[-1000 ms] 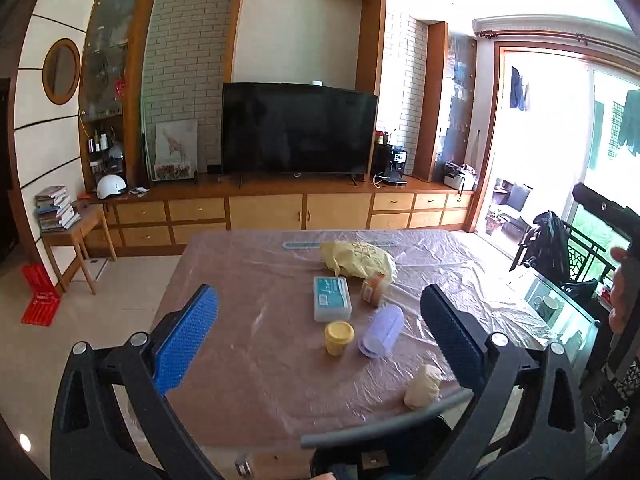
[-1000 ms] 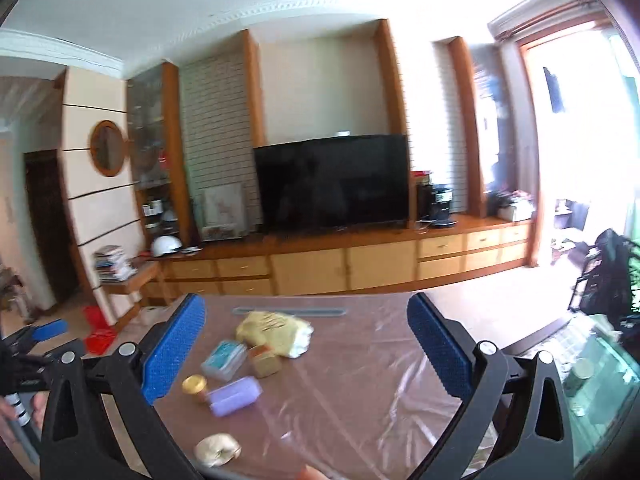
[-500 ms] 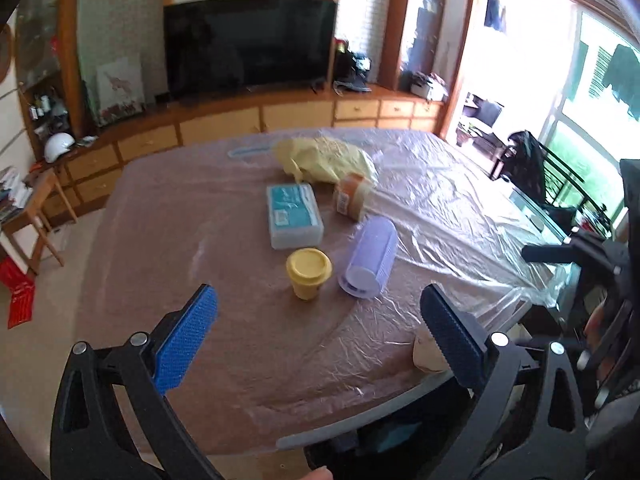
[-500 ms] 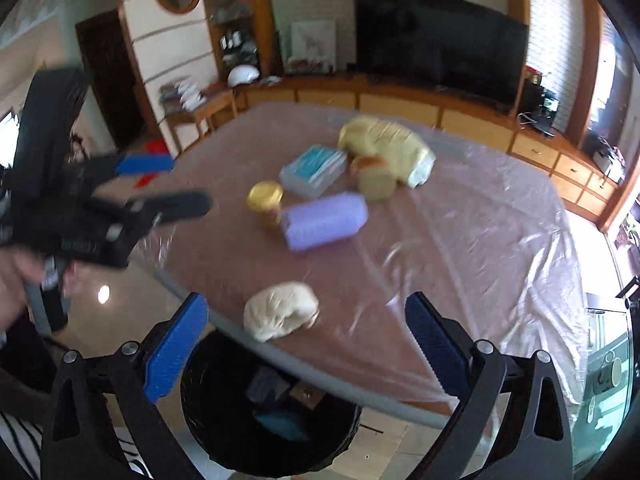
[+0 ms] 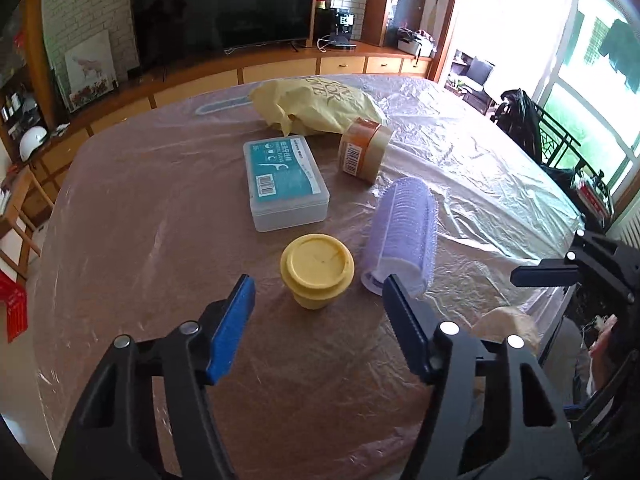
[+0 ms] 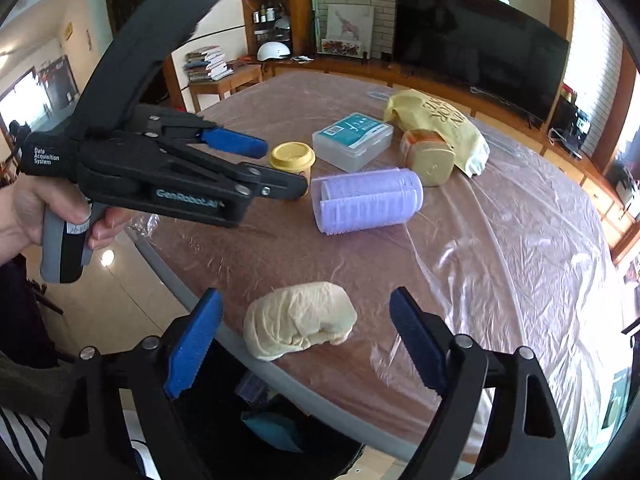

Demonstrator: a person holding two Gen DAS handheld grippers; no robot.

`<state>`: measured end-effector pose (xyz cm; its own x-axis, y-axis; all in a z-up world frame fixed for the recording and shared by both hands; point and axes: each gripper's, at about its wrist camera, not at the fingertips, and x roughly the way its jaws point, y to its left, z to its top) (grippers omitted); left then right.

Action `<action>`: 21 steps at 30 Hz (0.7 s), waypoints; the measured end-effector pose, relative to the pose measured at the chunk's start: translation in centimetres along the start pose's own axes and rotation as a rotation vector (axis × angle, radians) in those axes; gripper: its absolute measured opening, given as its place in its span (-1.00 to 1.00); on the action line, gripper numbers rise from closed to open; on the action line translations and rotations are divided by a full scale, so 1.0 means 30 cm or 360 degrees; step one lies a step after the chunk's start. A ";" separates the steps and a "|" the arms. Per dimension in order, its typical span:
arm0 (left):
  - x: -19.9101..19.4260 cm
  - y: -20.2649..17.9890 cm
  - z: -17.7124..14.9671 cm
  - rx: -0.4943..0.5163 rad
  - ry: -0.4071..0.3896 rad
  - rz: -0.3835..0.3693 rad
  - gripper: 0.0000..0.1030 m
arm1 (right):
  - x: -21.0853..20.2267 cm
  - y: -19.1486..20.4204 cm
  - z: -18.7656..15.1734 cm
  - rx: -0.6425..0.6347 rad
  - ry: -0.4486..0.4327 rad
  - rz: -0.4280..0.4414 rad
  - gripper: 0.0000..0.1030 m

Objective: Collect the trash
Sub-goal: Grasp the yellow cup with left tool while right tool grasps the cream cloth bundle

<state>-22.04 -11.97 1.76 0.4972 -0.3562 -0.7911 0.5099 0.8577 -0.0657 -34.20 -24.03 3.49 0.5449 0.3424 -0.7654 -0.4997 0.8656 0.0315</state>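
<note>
A: Left gripper, lower centre of the left wrist view: closing, pads not yet touching the yellow cup just ahead of the tips; nothing gripped.

B: Right gripper, bottom of the right wrist view: also closing, straddling but not pressing the crumpled cream wad lying at the table edge.

A: Sitting mid-frame, left wrist view: lilac roller, clear box, brown jar, yellow bag.

B: Showing below the edge: black bin.
</note>
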 end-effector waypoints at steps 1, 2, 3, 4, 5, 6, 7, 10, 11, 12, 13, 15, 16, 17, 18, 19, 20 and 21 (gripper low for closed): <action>0.004 -0.002 0.003 0.0009 0.0000 -0.0001 0.27 | 0.004 0.002 0.000 -0.0012 0.0009 -0.0003 0.54; 0.012 -0.004 0.006 0.0015 0.0000 0.0005 0.27 | 0.013 -0.004 0.003 -0.0016 0.0015 -0.0002 0.51; 0.020 -0.004 0.006 0.0015 0.0004 0.0011 0.27 | 0.019 -0.007 0.002 -0.0020 0.0021 0.0003 0.46; 0.028 0.002 0.006 0.0006 0.0010 0.0013 0.26 | 0.023 -0.008 0.002 -0.0020 0.0029 0.0011 0.45; 0.031 0.005 0.006 -0.0002 0.0012 0.0011 0.21 | 0.026 -0.009 0.001 -0.0021 0.0032 0.0021 0.42; 0.036 0.012 0.005 -0.0015 0.0014 0.0001 0.15 | 0.029 -0.011 0.001 -0.0024 0.0033 0.0031 0.36; 0.039 0.019 0.002 -0.0023 0.0017 -0.0007 0.12 | 0.031 -0.012 0.001 -0.0021 0.0036 0.0045 0.30; 0.053 0.029 0.008 -0.0028 0.0027 -0.0014 -0.09 | 0.042 -0.031 -0.001 0.0040 0.0068 0.0142 0.01; 0.056 0.029 0.006 -0.0027 0.0032 -0.0022 -0.14 | 0.041 -0.035 -0.003 0.0056 0.0063 0.0149 -0.01; 0.057 0.029 0.005 -0.0026 0.0036 -0.0025 -0.19 | 0.039 -0.041 -0.004 0.0076 0.0060 0.0163 -0.01; 0.057 0.025 0.003 -0.0025 0.0036 -0.0028 -0.21 | 0.036 -0.046 -0.005 0.0099 0.0063 0.0177 -0.01; 0.058 0.030 0.003 -0.0029 0.0037 -0.0036 -0.28 | 0.026 -0.055 -0.005 0.0134 0.0046 0.0183 -0.01; 0.056 0.035 0.003 -0.0029 0.0035 -0.0039 -0.29 | 0.018 -0.063 -0.004 0.0164 0.0041 0.0187 -0.01; 0.050 0.037 0.002 -0.0029 0.0029 -0.0045 -0.31 | 0.014 -0.073 -0.001 0.0189 0.0034 0.0196 -0.01; 0.042 0.042 0.001 -0.0034 0.0022 -0.0049 -0.33 | 0.004 -0.083 -0.001 0.0220 0.0023 0.0211 -0.01; 0.038 0.047 0.001 -0.0040 0.0018 -0.0055 -0.33 | -0.006 -0.095 -0.002 0.0258 0.0014 0.0228 -0.01; 0.027 0.053 -0.003 -0.0053 0.0010 -0.0067 -0.33 | -0.011 -0.108 0.000 0.0286 0.0005 0.0233 -0.01; 0.020 0.056 -0.003 -0.0063 0.0006 -0.0073 -0.34 | -0.020 -0.119 -0.002 0.0317 -0.0001 0.0236 -0.01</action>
<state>-20.96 -10.71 1.13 0.4713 -0.3942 -0.7890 0.5040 0.8545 -0.1259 -32.78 -27.36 3.78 0.4758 0.4712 -0.7427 -0.4316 0.8608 0.2696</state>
